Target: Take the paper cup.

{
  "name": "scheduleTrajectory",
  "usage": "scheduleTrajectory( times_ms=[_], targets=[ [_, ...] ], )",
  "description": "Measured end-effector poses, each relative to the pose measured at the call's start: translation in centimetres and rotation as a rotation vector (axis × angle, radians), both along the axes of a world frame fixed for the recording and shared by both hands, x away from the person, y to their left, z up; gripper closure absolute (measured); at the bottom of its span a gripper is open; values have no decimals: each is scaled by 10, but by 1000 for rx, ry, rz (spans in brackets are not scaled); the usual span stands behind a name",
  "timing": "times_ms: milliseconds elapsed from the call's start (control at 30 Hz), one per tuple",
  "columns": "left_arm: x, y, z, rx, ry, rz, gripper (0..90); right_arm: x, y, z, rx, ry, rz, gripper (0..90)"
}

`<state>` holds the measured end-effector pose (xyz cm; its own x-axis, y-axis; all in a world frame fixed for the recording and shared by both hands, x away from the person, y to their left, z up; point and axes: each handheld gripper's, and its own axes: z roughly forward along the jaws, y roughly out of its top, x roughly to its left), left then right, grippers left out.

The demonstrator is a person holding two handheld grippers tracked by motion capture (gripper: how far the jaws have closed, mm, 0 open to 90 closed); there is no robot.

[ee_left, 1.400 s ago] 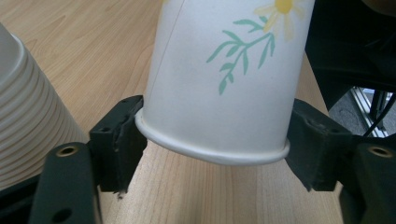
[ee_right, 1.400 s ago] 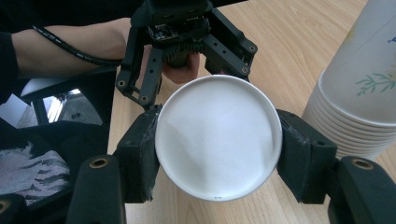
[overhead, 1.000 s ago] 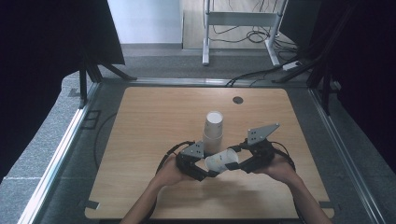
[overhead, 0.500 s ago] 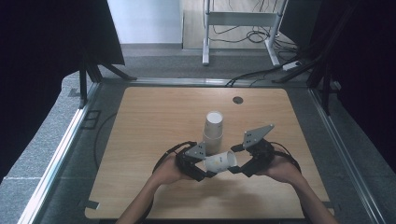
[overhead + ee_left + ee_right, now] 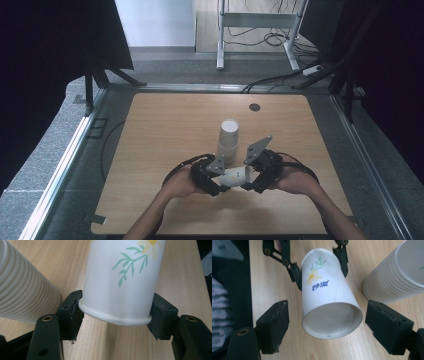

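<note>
As jaws opened, cup (image 5: 329,302) freed.

High view above the worktop (image 5: 165,120) looking forward and down, both gripper views close, facing each other, sharing the paper cup (image 5: 329,307)

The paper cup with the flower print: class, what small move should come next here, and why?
Probably the right gripper should draw back from the paper cup. Its jaws have just been opening and now stand clear of the cup's base on both sides, while the left gripper clamps the rim end and holds the cup on its side above the table, beside the stack of cups.
</note>
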<state>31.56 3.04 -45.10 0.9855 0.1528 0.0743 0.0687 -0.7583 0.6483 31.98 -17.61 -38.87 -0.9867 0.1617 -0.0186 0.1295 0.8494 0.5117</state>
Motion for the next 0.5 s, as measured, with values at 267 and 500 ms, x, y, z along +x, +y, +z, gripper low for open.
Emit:
scheduleTrajectory(
  times_ms=[267, 500],
  targets=[
    [-3, -4, 0, 53, -20, -5, 352, 1, 14, -6, -94, 7, 20, 201],
    [-5, -8, -1, 97, -41, -10, 352, 2, 22, -13, -162, 15, 51, 240]
  ],
)
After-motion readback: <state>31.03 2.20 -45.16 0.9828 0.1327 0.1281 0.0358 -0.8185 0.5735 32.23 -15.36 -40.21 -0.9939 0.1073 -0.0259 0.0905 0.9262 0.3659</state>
